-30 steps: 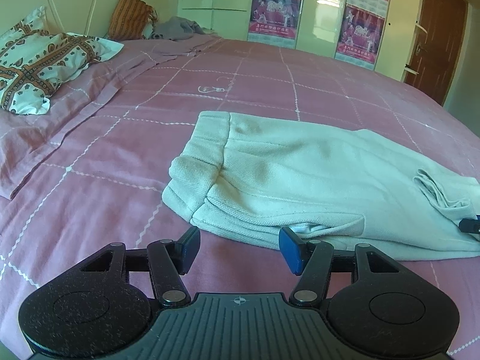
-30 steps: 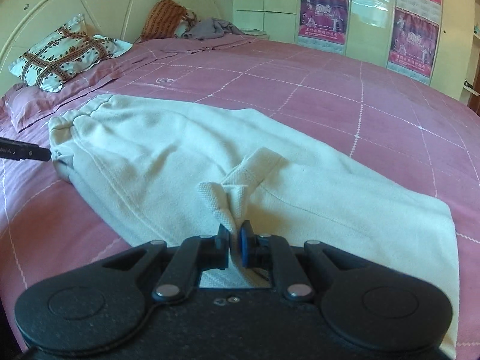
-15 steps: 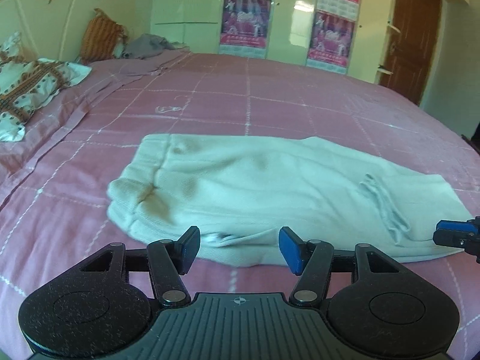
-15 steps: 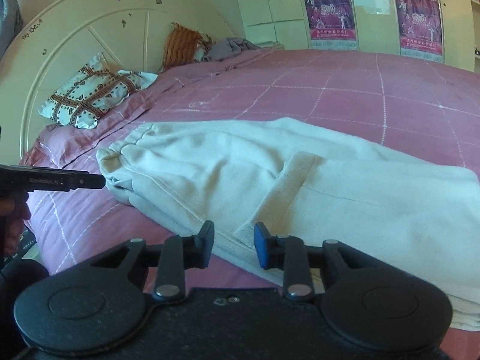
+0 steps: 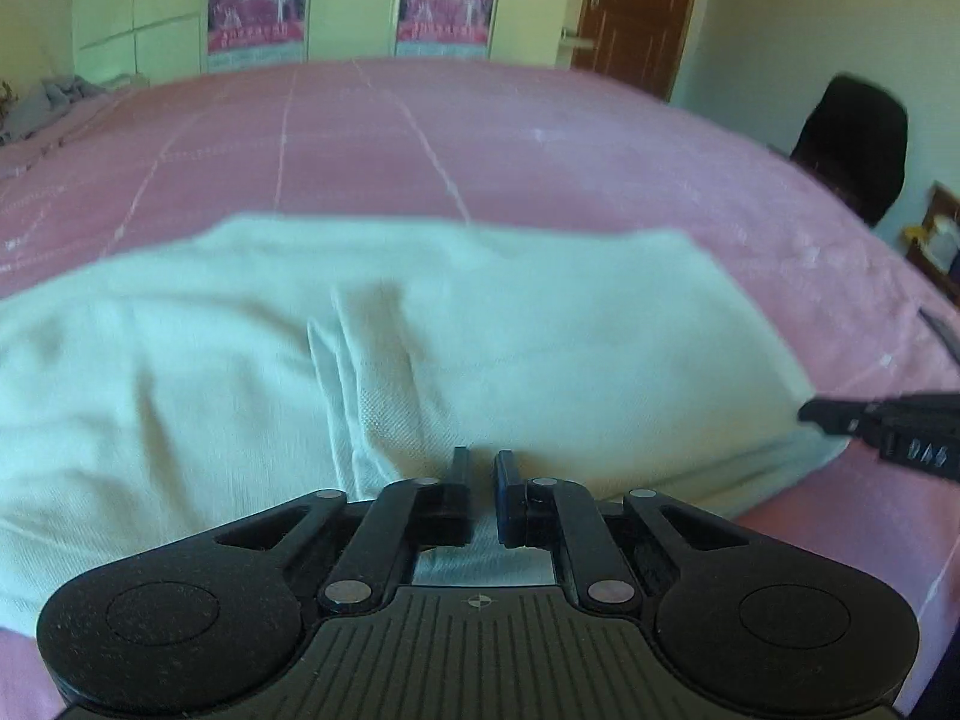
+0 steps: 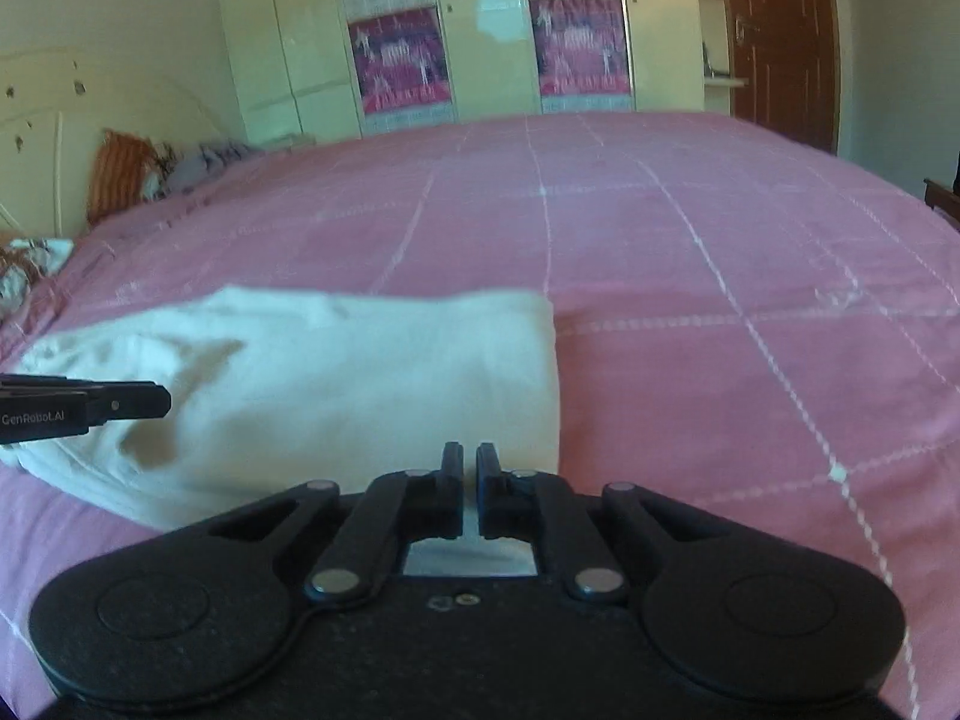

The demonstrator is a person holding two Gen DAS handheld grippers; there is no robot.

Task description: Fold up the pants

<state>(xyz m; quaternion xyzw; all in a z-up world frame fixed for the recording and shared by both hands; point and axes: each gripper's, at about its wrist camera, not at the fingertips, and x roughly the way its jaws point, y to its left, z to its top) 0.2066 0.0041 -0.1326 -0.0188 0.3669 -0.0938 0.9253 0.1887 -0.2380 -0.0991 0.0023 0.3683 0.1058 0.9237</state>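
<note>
Now both tongs sit closed at the near hem.
Pale mint cotton pants [image 5: 540, 324] lie on the pink checked bedspread [image 6: 720, 252]; left gripper [image 5: 479, 465] and right gripper [image 6: 470, 459] pinch the pants' edge.

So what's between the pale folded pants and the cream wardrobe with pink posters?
Just bare pink grid-lined bedspread between the pants and the wardrobe, clearest in the right wrist view.

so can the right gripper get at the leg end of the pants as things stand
Probably yes. The right gripper sits at the near corner of the pale pants, jaws just closed with cloth between them. Only bare pink bedspread lies beside that end; the left gripper is further along the near edge.
</note>
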